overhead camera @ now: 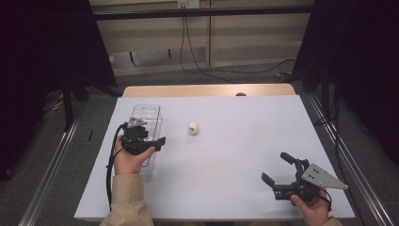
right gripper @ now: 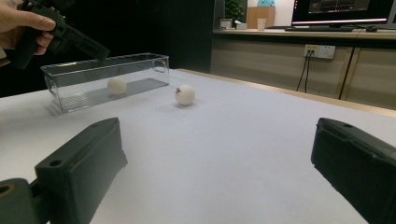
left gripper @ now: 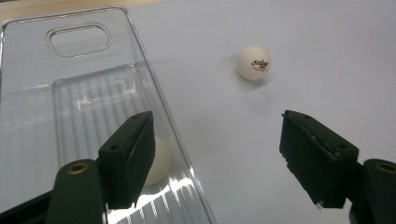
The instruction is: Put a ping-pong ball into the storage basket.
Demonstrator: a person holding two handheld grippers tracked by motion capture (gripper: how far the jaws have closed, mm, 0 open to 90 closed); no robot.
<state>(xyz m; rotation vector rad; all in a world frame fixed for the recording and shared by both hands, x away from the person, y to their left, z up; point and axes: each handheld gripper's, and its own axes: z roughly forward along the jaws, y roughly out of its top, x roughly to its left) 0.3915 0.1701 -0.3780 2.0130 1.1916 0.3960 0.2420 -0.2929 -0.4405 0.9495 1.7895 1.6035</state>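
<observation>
Two white balls: one (left gripper: 156, 161) lies inside the single clear box (left gripper: 28, 116) at the table's (overhead camera: 244, 155) left, the other (overhead camera: 193, 128) sits loose on the table just right of the box. The left gripper (overhead camera: 149, 139) hangs over the box, its jaws spread with nothing between them. The right gripper (overhead camera: 278, 170) waits well apart near the front edge, jaws wide and empty.

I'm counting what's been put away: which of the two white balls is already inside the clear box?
The plain ball under the left gripper lies inside the clear box. The other ball, the one with printing, sits on the bare table beside the box.
</observation>
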